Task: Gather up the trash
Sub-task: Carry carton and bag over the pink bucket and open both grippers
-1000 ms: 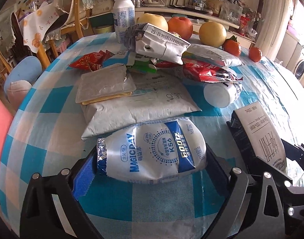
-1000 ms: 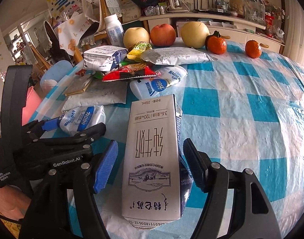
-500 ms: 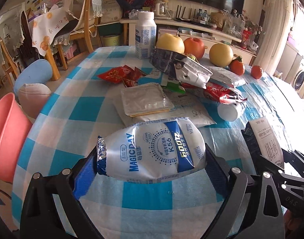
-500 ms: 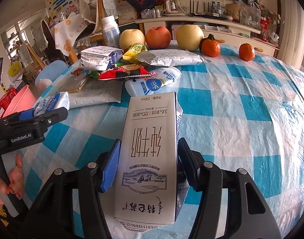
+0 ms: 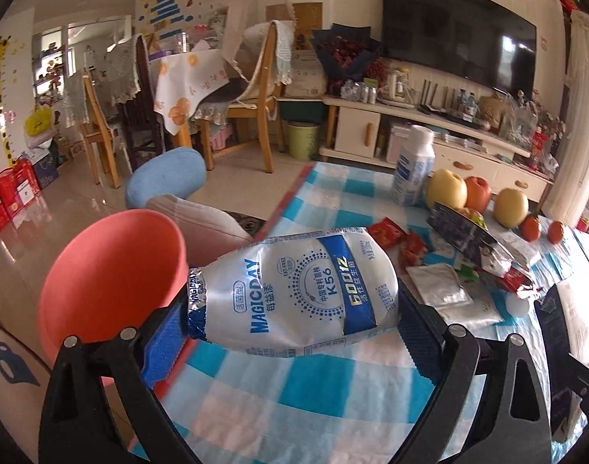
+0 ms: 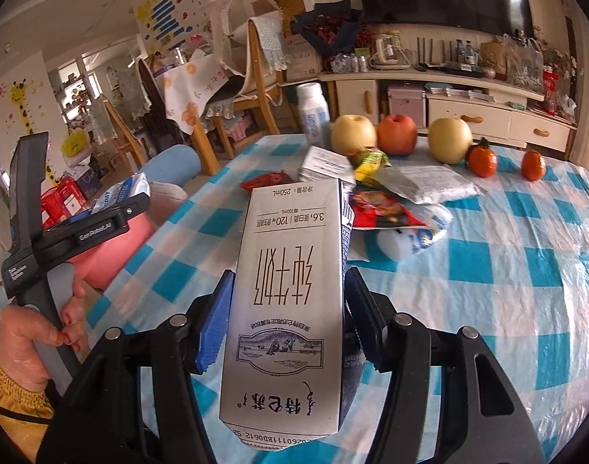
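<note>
Both hands loaded, bin ahead-left

The left hand-held gripper (image 5: 294,309) clamps the crinkled white-and-blue foil pouch (image 5: 294,290) crosswise, the round pink plastic bin (image 5: 113,270) just beyond-left; the right hand-held gripper (image 6: 286,324) grips the white milk carton (image 6: 290,301) lengthwise, farther from it.

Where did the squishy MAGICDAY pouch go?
The MAGICDAY pouch is pinched in the left gripper, held up off the checked table near its left edge, right beside the pink bin.
</note>
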Demonstrator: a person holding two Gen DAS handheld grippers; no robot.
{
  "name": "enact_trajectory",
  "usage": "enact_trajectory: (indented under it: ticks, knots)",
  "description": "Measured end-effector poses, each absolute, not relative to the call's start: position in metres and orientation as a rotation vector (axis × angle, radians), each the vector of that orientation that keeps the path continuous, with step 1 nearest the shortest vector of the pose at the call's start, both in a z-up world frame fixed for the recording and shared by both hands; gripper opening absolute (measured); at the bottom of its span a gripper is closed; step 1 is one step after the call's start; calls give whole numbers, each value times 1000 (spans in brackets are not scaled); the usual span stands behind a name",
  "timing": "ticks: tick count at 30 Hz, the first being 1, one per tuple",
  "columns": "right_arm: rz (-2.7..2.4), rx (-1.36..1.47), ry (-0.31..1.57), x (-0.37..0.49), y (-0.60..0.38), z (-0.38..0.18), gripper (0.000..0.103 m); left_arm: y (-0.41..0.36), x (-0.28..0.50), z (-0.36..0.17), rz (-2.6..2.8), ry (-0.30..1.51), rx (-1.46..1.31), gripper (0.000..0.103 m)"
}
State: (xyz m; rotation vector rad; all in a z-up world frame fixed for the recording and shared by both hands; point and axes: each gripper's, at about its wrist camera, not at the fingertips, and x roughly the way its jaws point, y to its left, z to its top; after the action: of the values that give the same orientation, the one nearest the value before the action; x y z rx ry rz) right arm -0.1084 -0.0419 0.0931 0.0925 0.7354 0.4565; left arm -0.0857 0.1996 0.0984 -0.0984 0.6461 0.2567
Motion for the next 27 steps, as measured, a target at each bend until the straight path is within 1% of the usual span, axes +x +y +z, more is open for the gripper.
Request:
enact_trajectory:
  ticks: [5,13,18,23,25,26,27]
  knots:
    - [624,111,737,-97,33,116,59,273,-87,104,435,630,-156,94]
    - [845,102,744,-64,171,144,59,377,-92,90,653,683,-256,94]
    - [892,72,769,-40,239,141,59,422,-102,76,706,706,-364,94]
    - [915,79,826,-25,280,121,60,443,-103,58,741,756,-425,95]
    - [943,88,847,-20,288,111,60,449,-102,52,754,781,-435,95]
    - [935,90,852,-18,290,108,63,451,-101,51,765,786,-431,95]
    - [921,96,854,-16,289,105,70,450,-100,50,769,789,-432,95]
